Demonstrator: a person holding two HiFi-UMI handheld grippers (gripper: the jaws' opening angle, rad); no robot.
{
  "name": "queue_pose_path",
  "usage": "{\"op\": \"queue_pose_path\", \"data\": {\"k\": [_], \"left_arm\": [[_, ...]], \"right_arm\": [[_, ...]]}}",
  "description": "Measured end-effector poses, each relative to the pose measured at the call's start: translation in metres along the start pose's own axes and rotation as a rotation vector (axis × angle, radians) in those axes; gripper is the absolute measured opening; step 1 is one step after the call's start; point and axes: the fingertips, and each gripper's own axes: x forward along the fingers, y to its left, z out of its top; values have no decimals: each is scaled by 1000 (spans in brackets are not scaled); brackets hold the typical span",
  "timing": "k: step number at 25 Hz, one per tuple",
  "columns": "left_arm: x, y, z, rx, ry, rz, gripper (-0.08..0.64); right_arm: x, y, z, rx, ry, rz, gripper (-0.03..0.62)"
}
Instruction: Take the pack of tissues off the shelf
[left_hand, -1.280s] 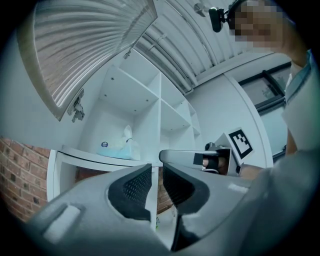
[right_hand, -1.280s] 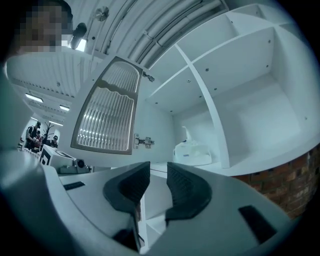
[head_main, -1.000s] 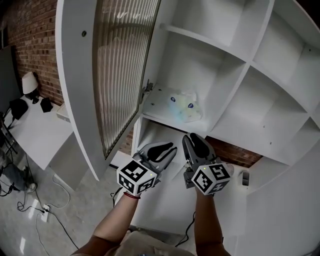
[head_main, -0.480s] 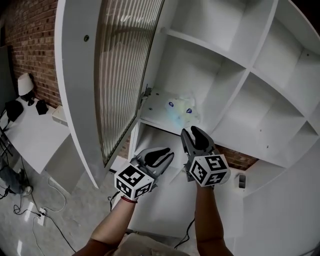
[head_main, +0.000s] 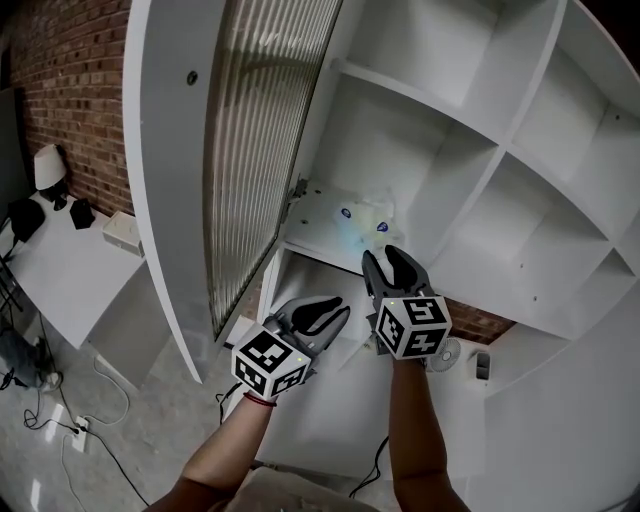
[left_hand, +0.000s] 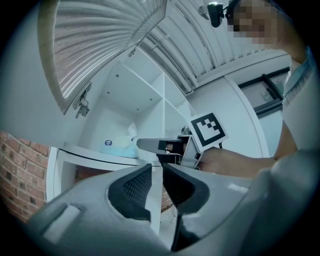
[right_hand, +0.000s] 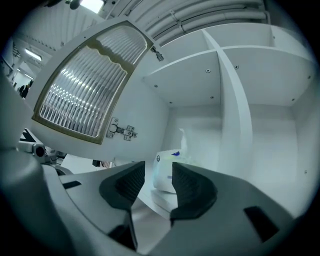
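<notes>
Right gripper view: the right tongs (right_hand: 158, 172), their jaws just opened wide to span it and empty, aim at the pack of tissues (right_hand: 163, 175) lying on the shelf (right_hand: 155, 202) ahead, while the left tongs (left_hand: 157, 170) hang back slightly apart, holding nothing.

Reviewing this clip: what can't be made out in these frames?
- Print on the pack of tissues: head view, too small and washed out.
- Pack's lower edge: right gripper view, behind the right claw, whose jaws have just been opening, nothing between them.
- Small dark object at lower right: head view, too small to identify.
</notes>
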Motion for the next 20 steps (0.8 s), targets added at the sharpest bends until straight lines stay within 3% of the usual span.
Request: {"op": "queue_pose_path", "data": {"k": [6, 16, 20], "left_arm": [[3, 0, -4, -10, 6, -13, 74], [4, 0, -7, -6, 13, -16, 74], [3, -2, -8, -12, 17, -21, 74]], "right_arm": [[10, -5, 2, -103, 41, -76, 176], [24, -6, -5, -139, 98, -124, 178], [26, -8, -11, -147, 120, -139, 135]]}}
